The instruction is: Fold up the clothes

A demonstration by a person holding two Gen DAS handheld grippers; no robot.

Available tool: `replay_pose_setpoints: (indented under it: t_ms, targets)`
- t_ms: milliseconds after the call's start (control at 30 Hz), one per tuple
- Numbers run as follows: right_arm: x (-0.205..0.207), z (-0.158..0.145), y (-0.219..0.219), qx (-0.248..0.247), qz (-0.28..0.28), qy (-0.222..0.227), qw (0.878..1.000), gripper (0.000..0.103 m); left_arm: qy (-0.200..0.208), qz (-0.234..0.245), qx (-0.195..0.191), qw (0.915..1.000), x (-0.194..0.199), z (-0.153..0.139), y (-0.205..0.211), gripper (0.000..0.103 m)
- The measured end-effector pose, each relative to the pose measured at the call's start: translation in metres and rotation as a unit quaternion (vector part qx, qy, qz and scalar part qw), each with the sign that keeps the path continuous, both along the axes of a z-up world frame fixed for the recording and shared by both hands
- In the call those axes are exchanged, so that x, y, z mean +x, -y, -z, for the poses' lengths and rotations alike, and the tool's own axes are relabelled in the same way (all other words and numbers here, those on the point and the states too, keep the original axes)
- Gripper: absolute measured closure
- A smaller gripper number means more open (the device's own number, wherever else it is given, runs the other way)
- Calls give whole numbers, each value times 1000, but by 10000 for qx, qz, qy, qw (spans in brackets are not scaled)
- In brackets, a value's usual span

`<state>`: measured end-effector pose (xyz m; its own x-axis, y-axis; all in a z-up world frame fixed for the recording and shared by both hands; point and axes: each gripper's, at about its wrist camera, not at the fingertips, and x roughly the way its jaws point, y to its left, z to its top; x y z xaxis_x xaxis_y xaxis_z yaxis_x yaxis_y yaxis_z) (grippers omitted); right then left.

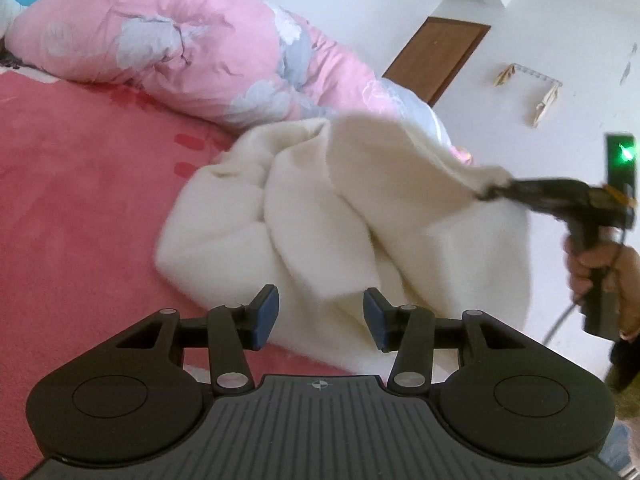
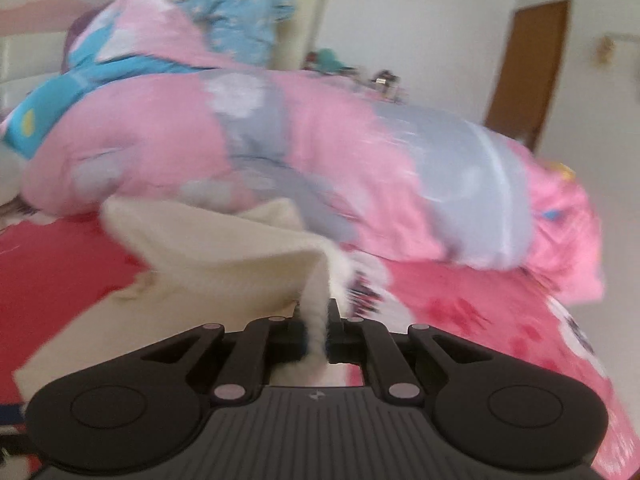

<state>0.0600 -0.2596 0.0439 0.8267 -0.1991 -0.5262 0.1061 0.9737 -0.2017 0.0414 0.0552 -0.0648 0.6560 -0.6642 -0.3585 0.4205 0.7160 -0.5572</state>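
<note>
Cream garment (image 1: 344, 216) bunched on the red bed (image 1: 80, 184), one corner stretched rightward — pinched by right gripper (image 2: 318, 330); left gripper (image 1: 320, 318) fingers spread, empty, near its lower edge.

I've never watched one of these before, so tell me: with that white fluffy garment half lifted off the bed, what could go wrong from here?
The right gripper pinches only a thin edge of the cream garment, so it might slip free. The left gripper is open and holds nothing, so the bunched cloth may sag unevenly. It could also drag against the pink quilt close behind.
</note>
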Motion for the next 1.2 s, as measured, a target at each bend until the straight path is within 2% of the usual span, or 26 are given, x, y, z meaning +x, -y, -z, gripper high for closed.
replay_pose_setpoints:
  t_ms: [233,367,500,667,700,767,800,833,967,1200]
  targets:
    - [-47,2,81,275,979,111,9948,97,-68,-32,258,9996,-1,-2,7,56]
    - [-76,23,127,617,1574,17,9856,97,-107,-51,405,9991,-2,-3,11,56]
    - [-101,56,171,1328,1974,-157,9711,98,-148,-69,553,9983,-3,-5,15,56]
    - [-119,94,208,2575,2034,-339,9440,95,-368,13,725,9967,-11,-9,19,53]
    - [-124,99,215,2837,2027,-341,9366,92,-453,58,731,9963,-12,-8,20,51]
    - [-136,107,227,3274,2034,-335,9221,78,-607,148,740,9953,-15,-8,22,49]
    - [-145,107,231,3360,2046,-300,9189,68,-673,195,740,9948,-16,-7,24,49]
    - [-154,106,234,3423,2048,-254,9166,65,-706,249,728,9945,-19,-7,27,47]
    - [-189,95,244,3371,1978,-152,9203,64,-827,396,639,9937,-23,-5,40,36]
    - [-189,54,207,3300,909,271,9392,62,-1099,65,365,9933,-13,2,56,35]
